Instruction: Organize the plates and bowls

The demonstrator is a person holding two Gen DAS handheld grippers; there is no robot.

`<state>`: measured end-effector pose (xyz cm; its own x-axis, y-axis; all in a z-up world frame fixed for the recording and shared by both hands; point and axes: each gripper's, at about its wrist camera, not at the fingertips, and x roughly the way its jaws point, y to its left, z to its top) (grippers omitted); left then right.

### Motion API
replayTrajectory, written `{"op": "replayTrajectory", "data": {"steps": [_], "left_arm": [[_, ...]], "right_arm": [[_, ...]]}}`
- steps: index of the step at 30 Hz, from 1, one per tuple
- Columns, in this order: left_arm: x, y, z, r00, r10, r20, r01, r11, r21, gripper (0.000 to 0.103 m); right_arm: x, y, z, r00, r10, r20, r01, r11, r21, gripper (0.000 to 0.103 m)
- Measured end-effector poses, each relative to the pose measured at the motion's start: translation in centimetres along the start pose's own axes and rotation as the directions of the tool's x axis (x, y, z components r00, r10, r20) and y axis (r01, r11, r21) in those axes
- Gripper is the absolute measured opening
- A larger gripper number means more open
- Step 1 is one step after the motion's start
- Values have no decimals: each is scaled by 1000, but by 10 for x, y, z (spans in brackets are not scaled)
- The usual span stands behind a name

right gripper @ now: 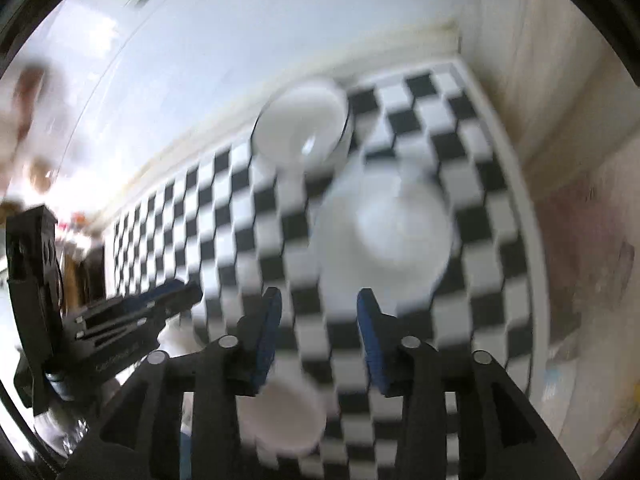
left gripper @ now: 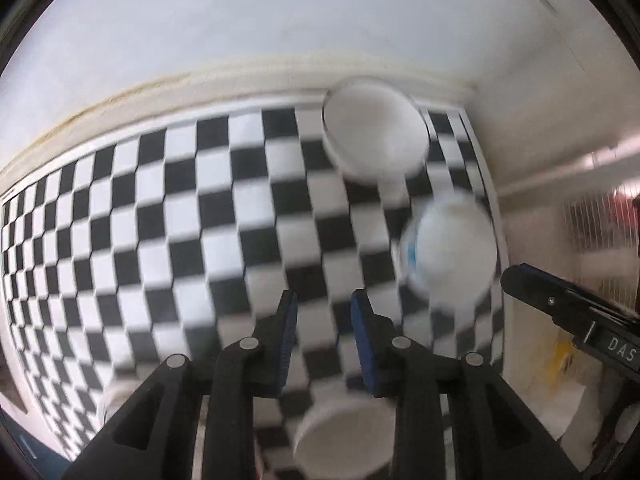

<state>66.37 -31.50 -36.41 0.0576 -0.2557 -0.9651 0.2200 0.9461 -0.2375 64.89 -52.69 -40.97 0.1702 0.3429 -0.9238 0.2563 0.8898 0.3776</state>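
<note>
Both views are blurred. In the left wrist view my left gripper (left gripper: 324, 320) hangs open by a narrow gap over the checkered mat (left gripper: 160, 220), with nothing between its blue pads. A white bowl (left gripper: 372, 136) stands at the mat's far edge, a white dish with a blue mark (left gripper: 448, 252) to the right, and another white bowl (left gripper: 344, 436) just below the fingers. In the right wrist view my right gripper (right gripper: 319, 300) is open and empty above the mat. Beyond it lies a wide white plate (right gripper: 384, 236), a white bowl (right gripper: 300, 124) further back, and a small bowl (right gripper: 280, 420) under the fingers.
A pale wall (left gripper: 280, 20) rises behind the mat with a cream ledge (left gripper: 200, 80) along it. The right gripper's body (left gripper: 560, 304) juts in from the right of the left wrist view. The left gripper (right gripper: 172, 296) shows at the left of the right wrist view.
</note>
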Motion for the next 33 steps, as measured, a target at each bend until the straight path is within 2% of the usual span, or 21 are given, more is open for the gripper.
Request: {"op": "replayTrajectory", "data": {"steps": [3, 6, 11, 13, 16, 18, 19, 20, 27, 33], "left_arm": [[11, 1, 38, 1000, -21, 2, 21, 999, -31, 26], [31, 0, 71, 999, -32, -11, 32, 999, -44, 26], [73, -1, 107, 996, -58, -70, 54, 997, -57, 26], [89, -3, 116, 994, -46, -97, 41, 998, -45, 25], [100, -8, 122, 996, -12, -93, 12, 1000, -3, 25], [104, -10, 124, 996, -5, -92, 6, 1000, 10, 25], [105, -11, 123, 996, -2, -87, 3, 1000, 11, 24], [104, -11, 122, 997, -1, -83, 2, 1000, 13, 24], [94, -15, 119, 999, 15, -49, -13, 999, 37, 24], [73, -27, 109, 1000, 9, -14, -9, 999, 43, 24]], "right_arm": [[15, -10, 45, 1000, -10, 4, 10, 1000, 19, 43], [40, -17, 81, 1000, -6, -25, 7, 999, 42, 43], [86, -20, 115, 995, 13, -96, -7, 998, 61, 43], [102, -22, 125, 993, 3, -118, 5, 997, 71, 43], [121, -25, 135, 990, -7, -143, 18, 997, 76, 42], [131, -27, 139, 987, -9, -158, 22, 997, 80, 29], [136, -28, 140, 985, -19, -172, 33, 996, 79, 17], [138, -28, 140, 984, -39, -172, 52, 996, 76, 11], [132, -27, 135, 986, -51, -158, 62, 996, 62, 10], [110, -17, 123, 990, -39, -133, 46, 998, 45, 10]]}}
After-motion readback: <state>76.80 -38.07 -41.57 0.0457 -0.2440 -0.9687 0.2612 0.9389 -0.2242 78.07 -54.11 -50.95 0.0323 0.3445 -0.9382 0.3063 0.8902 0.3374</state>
